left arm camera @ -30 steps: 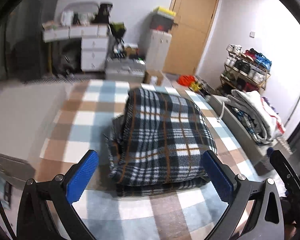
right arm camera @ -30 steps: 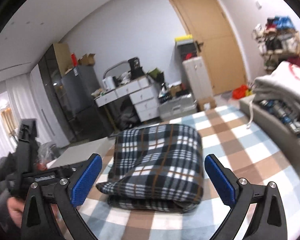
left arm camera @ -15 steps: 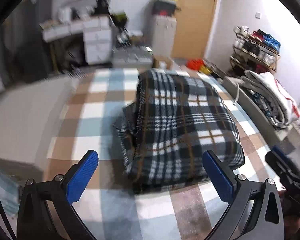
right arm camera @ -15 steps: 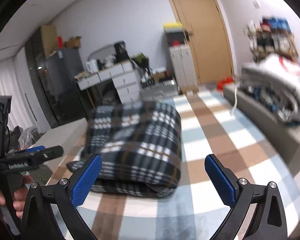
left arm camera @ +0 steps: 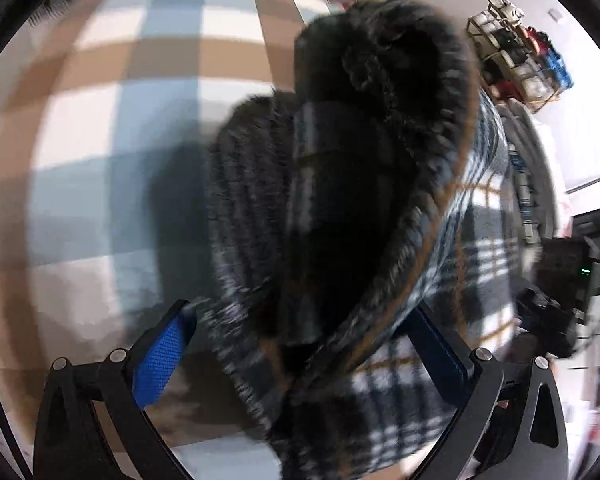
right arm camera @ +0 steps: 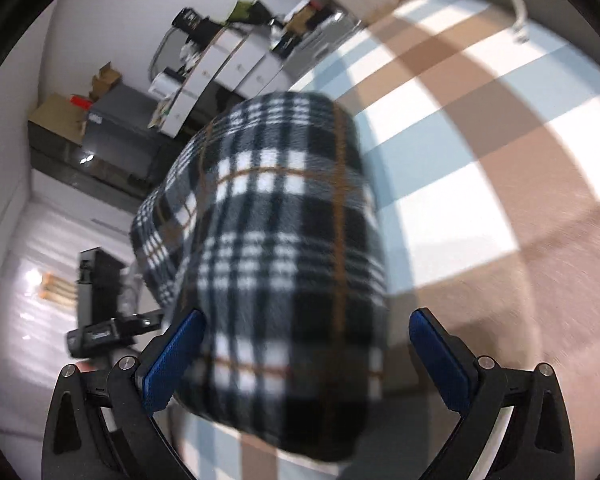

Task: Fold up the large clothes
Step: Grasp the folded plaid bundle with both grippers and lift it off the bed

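Observation:
The folded black, white and orange plaid fleece garment (left arm camera: 380, 200) lies on the checked bed cover (left arm camera: 120, 160). My left gripper (left arm camera: 300, 360) is open and pushed up against its layered open edge, with the bundle between the blue pads. In the right wrist view the same garment (right arm camera: 280, 220) shows its smooth folded side. My right gripper (right arm camera: 306, 360) is open around that side, its left pad against the cloth and its right pad apart from it. Both views are tilted and blurred.
The other gripper's dark body shows at the right (left arm camera: 552, 320) and at the left (right arm camera: 100, 332). A shoe rack (left arm camera: 520, 60) and a heap of clothes (left arm camera: 528, 168) stand beyond the bed. White drawers (right arm camera: 228, 60) line the far wall.
Both grippers have moved from well back to right up against the folded garment, one at each side, and have tilted. Their fingers stay as wide apart as before.

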### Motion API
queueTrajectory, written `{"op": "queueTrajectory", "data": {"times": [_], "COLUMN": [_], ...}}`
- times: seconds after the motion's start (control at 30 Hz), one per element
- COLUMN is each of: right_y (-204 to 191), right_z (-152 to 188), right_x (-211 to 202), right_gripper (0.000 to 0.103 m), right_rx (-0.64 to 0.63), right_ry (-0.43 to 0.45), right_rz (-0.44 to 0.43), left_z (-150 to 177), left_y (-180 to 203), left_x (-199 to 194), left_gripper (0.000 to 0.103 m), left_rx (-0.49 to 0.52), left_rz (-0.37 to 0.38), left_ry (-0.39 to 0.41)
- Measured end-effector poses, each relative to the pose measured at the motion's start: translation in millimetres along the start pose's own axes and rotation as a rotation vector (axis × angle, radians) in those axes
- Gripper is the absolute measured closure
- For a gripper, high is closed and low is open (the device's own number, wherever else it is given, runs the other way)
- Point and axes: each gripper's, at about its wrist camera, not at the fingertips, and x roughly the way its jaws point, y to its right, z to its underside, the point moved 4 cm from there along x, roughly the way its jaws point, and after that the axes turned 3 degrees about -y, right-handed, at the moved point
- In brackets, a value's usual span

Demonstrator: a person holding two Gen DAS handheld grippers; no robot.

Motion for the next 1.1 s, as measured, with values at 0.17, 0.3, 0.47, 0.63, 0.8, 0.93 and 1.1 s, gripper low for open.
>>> {"op": "queueTrajectory", "data": {"times": [0.17, 0.3, 0.47, 0.63, 0.8, 0.93, 1.1], "right_y": [0, -1, 0, -7, -30, -39, -45], "right_z": [-13, -15, -22, -24, -17, -11, -19], "right_x": [16, 25, 38, 44, 24, 4, -47], "right_gripper": [0.0, 0.0, 0.0, 0.0, 0.018, 0.022, 0.025], "right_rx": [0.023, 0.028, 0.022, -0.01, -0.102, -0.131, -0.176], "right_ry": [-0.125, -0.201, -0.281, -0.295, -0.186, -0.144, -0.06], "right_rz": [-0.07, -0.087, -0.113, -0.102, -0.057, -0.036, -0.022], "left_z": [-26, -42, -58, -68, -64, -70, -82], "left_y": [-4, -2, 3, 1, 24, 63, 112], "left_x": [17, 27, 39, 40, 30, 31, 49], "left_gripper": [0.002, 0.002, 0.002, 0.008, 0.009, 0.009, 0.009], "left_rx": [-0.009, 0.022, 0.053, 0.061, 0.14, 0.208, 0.263], "left_rz": [0.122, 0.19, 0.209, 0.23, 0.211, 0.215, 0.251], "left_ry": [-0.122, -0.18, -0.204, -0.177, -0.138, -0.136, -0.145]}}
